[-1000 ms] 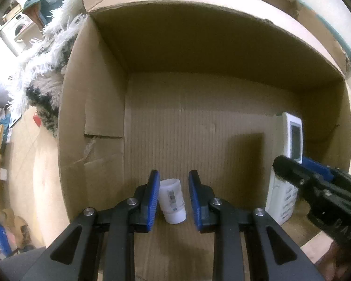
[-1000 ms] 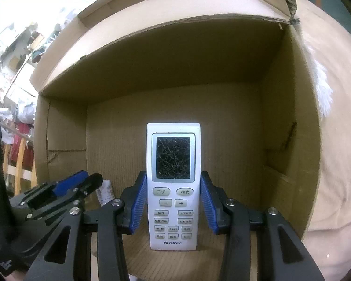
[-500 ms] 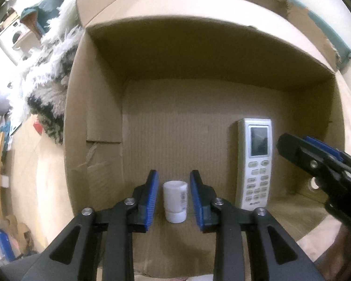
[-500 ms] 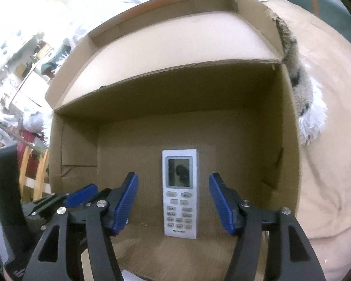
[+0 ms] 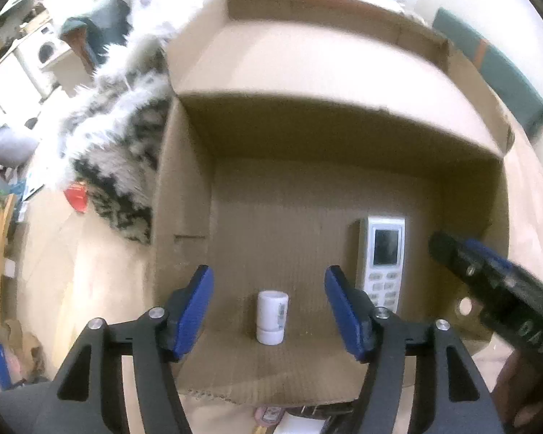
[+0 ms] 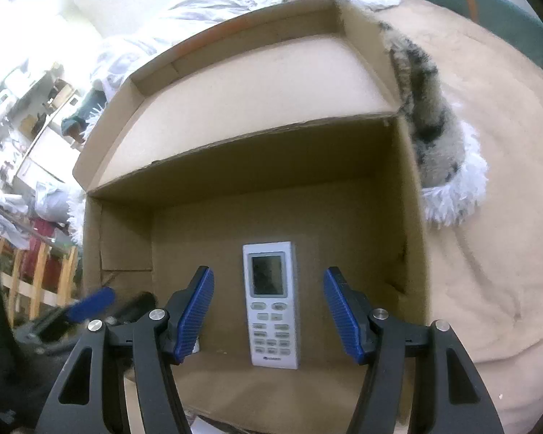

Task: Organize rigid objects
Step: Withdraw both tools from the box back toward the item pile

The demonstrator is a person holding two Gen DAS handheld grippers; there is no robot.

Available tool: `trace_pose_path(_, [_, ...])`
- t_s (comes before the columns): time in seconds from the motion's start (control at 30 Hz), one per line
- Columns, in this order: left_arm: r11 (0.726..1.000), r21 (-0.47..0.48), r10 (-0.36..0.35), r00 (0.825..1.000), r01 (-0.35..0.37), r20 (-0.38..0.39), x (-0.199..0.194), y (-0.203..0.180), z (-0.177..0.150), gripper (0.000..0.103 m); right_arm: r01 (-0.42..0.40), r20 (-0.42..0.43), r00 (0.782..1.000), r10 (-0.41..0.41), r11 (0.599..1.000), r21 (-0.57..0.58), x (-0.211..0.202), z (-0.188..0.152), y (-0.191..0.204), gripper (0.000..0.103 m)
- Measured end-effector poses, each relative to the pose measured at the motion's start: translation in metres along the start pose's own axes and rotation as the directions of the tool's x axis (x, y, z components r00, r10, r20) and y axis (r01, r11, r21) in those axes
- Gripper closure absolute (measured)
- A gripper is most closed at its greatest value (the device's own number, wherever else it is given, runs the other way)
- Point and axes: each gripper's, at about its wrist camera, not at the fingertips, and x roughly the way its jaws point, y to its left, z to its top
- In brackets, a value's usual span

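Note:
A small white bottle (image 5: 272, 316) lies on the floor of an open cardboard box (image 5: 184, 217). My left gripper (image 5: 269, 307) hovers above it with its jaws opening, both blue pads well clear of the bottle. To its right a white remote control (image 5: 383, 260) with a grey screen lies flat on the box floor. In the right wrist view the remote (image 6: 270, 303) sits below my right gripper (image 6: 268, 313), which stands open with wide gaps on both sides. The right gripper (image 5: 488, 289) shows at the left view's right edge, the left gripper (image 6: 90, 307) at the right view's lower left.
The box (image 6: 412, 253) rests on a tan blanket (image 6: 488, 253), its far flap folded outward. A shaggy grey and white throw (image 5: 119, 144) lies against the box's side. A green cushion (image 5: 488, 72) sits behind. Cluttered shelves and wooden furniture (image 6: 25, 271) fill the left.
Both grippers have let go and lifted: the left opened wide off the bottle, the right opened off the remote. Both objects now lie free on the box floor and look smaller.

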Motion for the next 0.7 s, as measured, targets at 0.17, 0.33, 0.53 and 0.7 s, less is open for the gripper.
trace_pose_path(0.17, [1.000, -0.014, 0.014, 1.000, -0.014, -0.007, -0.018, 0.010, -0.005, 0.040, -0.023, 0.019, 1.000, 0.022, 0.999, 0.023, -0.019, -0.006, -0.004, 0.037])
trace_pose_path(0.33, [0.999, -0.050, 0.015, 1.000, -0.016, -0.014, -0.039, 0.025, -0.019, 0.040, -0.030, 0.017, 0.999, 0.030, 1.000, 0.000, -0.045, -0.011, 0.006, 0.037])
trace_pose_path(0.53, [0.996, -0.087, 0.019, 1.000, -0.017, 0.017, -0.065, 0.046, -0.031, 0.040, -0.059, 0.001, 0.998, 0.059, 0.997, -0.057, -0.069, -0.040, 0.026, 0.037])
trace_pose_path(0.7, [0.997, -0.072, -0.001, 1.000, 0.003, 0.024, -0.082, 0.058, -0.058, 0.040, -0.078, -0.006, 0.997, 0.077, 0.996, -0.049, -0.082, -0.064, 0.027, 0.037])
